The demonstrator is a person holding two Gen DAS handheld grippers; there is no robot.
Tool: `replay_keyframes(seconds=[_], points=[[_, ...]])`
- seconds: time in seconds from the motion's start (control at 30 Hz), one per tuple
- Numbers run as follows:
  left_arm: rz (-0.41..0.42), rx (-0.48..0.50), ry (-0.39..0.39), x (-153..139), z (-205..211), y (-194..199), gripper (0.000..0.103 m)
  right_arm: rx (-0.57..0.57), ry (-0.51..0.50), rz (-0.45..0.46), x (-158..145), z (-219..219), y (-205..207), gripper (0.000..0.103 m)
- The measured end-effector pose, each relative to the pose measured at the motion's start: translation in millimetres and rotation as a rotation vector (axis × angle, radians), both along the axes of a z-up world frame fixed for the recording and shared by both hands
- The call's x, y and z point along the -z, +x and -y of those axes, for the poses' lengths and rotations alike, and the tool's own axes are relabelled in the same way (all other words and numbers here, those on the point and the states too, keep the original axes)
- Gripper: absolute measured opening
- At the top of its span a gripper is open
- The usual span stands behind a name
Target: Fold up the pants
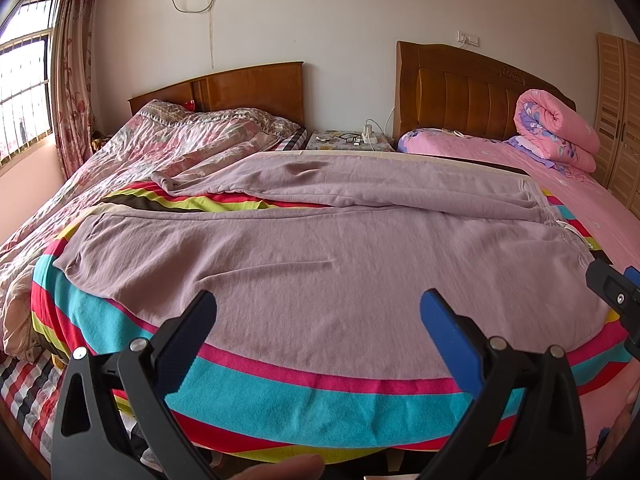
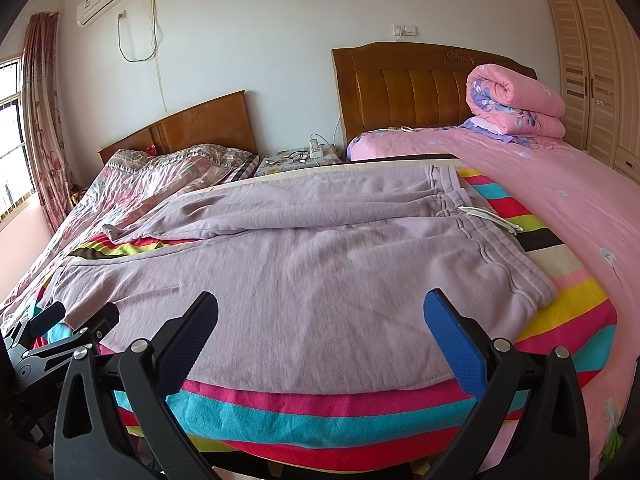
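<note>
Lilac pants [image 1: 320, 264] lie flat on a striped blanket [image 1: 304, 396], just ahead of the released, empty left gripper [image 1: 318, 306] and right gripper [image 2: 320, 306].

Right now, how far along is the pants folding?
Done: the pants lie spread flat on the striped blanket, waistband on the right. In hand: nothing; the left gripper and right gripper hover at the near edge, jaws open. Left: every fold, since both legs lie apart, unfolded.
</note>
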State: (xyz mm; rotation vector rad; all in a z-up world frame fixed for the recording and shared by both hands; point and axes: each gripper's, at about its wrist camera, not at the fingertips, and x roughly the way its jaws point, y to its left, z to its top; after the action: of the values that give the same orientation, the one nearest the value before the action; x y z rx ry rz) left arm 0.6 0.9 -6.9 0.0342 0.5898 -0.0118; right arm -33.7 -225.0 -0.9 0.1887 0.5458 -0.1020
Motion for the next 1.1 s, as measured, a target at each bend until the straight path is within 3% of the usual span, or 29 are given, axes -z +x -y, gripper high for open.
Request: replay_keyframes(seconds=[0.33,0.5,0.6,0.67,0.73,0.87,0.93,1.0,1.1], points=[[-0.02,0.013,0.048,8,3,6,0.102,-0.057,-0.029,-0.039,9,-7,8,0.099],[-0.068,0.002,0.132,1,-3,45,0.102,-0.219,-0.02,-0.083,-8,19,62,0.099],[-0.139,-0.004,0.109,-10,-18,90,0.102,-0.286,-0.006,-0.121,-19,45,117,0.099],[-0.23,-0.006,0.076,-13,-31,126,0.102,-0.305,-0.019,-0.143,-23,63,160,0.099],[-0.345,0.053,0.004,-9,-40,163,0.102,-0.355,0.003,-0.167,-22,83,209,0.099],[-0.5,0.123,-0.273,6,-55,232,0.102,-0.419,-0.051,-0.246,2,109,312,0.099],[-0.507,0.084,-0.377,11,-57,261,0.102,-0.45,-0.076,-0.31,21,115,361,0.099],[-0.458,0.062,-0.43,10,-54,288,0.102,-0.489,-0.094,-0.351,36,113,399,0.099],[-0.462,0.091,-0.457,12,-42,325,0.102,-0.594,-0.079,-0.388,55,104,441,0.08]])
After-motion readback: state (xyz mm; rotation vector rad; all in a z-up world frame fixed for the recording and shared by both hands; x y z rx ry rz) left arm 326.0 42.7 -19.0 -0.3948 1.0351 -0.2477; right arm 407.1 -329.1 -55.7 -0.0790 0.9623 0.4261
